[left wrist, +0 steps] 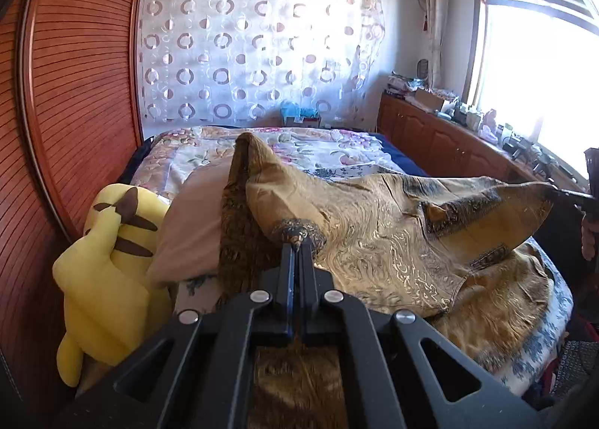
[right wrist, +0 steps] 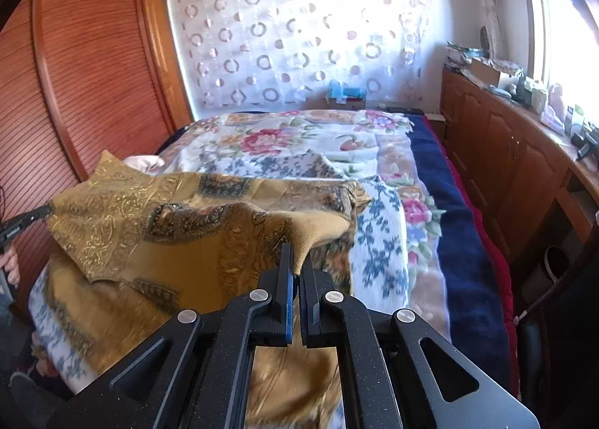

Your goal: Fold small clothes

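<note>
- Two claws pinch one gold patterned garment [left wrist: 393,234] above the bed [left wrist: 322,151]: the left claw [left wrist: 297,241] is clamped on a bunched corner, the right claw [right wrist: 297,260] on a plain mustard edge.
- Between the claws the garment hangs taut, lifted off the bed; its lower part drapes over the bed's near edge.
- Left of the garment lie a pale pillow [left wrist: 187,226] and a yellow plush toy [left wrist: 108,253], close enough to snag a trailing hem.
- Judged from this pose, the step in hand is raising and spreading the garment before the first fold.
- Doing it well likely means keeping both corners level and the top edge tight, so the cloth falls flat.
- Setting it down toward the bed's middle, clear of the pillow, should spare wrinkles.
- Either pinch looks shallow; a jerk could pull a corner free.
</note>
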A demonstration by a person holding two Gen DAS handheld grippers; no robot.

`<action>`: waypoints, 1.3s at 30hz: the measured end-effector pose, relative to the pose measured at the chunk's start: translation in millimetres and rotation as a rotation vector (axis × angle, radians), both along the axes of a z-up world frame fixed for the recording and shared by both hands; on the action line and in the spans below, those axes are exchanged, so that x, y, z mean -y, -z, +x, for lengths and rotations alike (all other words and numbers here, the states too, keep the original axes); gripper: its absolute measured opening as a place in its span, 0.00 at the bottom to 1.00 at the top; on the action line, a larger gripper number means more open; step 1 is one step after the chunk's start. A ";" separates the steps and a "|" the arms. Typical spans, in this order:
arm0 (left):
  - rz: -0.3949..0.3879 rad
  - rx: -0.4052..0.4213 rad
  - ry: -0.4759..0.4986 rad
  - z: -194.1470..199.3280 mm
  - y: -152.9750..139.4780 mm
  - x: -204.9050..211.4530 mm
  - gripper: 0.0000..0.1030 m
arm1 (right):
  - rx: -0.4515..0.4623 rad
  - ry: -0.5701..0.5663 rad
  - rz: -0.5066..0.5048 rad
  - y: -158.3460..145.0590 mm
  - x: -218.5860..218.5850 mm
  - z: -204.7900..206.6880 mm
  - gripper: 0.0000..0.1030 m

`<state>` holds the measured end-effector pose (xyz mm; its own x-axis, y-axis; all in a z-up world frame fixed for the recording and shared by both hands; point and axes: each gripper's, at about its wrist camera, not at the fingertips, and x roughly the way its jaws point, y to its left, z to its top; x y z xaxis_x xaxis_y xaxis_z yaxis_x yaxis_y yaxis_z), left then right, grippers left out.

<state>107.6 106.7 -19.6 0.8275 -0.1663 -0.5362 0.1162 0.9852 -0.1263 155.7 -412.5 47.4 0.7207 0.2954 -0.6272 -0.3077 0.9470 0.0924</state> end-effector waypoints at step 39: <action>0.065 -0.131 -0.074 -59.4 47.2 -12.2 0.42 | -0.003 -0.008 -0.077 44.7 -46.2 -90.5 0.69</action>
